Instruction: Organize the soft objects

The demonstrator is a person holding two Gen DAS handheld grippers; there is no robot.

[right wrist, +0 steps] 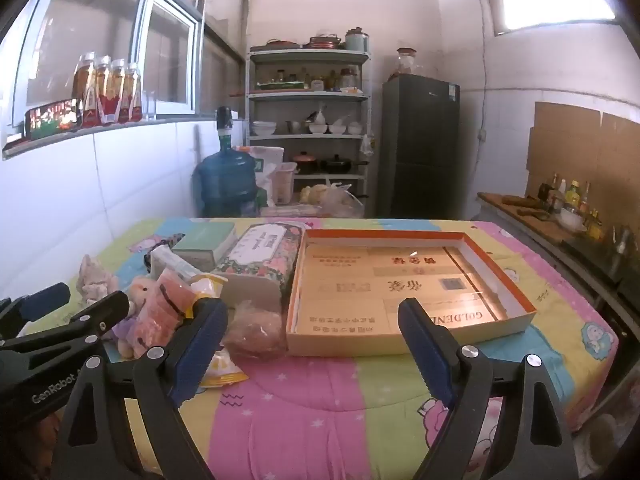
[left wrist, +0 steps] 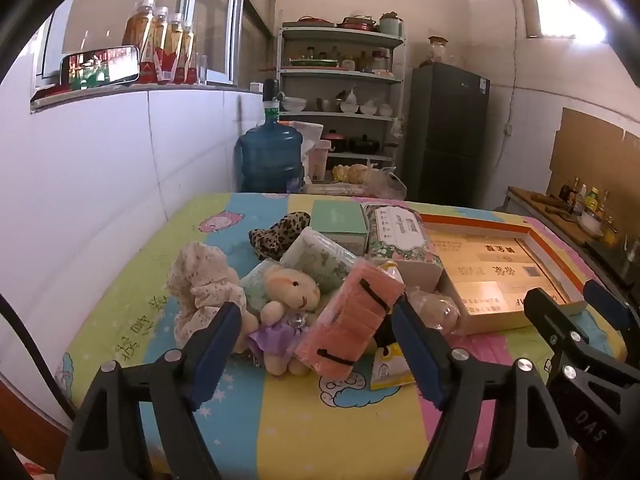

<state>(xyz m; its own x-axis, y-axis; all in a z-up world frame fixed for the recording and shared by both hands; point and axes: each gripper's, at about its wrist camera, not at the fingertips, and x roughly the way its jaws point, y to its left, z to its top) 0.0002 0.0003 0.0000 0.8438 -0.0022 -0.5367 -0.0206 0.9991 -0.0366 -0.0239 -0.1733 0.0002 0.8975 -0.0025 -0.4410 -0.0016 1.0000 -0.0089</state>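
Note:
A pile of soft things lies on the colourful bedsheet: a plush lamb (left wrist: 290,298) in a purple dress, an orange tissue pack (left wrist: 352,320), a floral cloth (left wrist: 204,280), a leopard-print piece (left wrist: 278,232), a green-patterned tissue pack (left wrist: 320,258), a floral tissue box (left wrist: 400,236) and a bagged pink soft item (right wrist: 252,330). My left gripper (left wrist: 316,344) is open, just in front of the lamb and orange pack. My right gripper (right wrist: 312,344) is open and empty, in front of the shallow orange-rimmed cardboard tray (right wrist: 520,304), which holds nothing.
A mint green box (left wrist: 340,220) sits behind the pile, a yellow snack packet (right wrist: 224,368) at its front. A white tiled wall runs along the left. Beyond the bed stand a blue water jug (left wrist: 270,156), a shelf rack (left wrist: 340,108) and a dark fridge (left wrist: 448,132).

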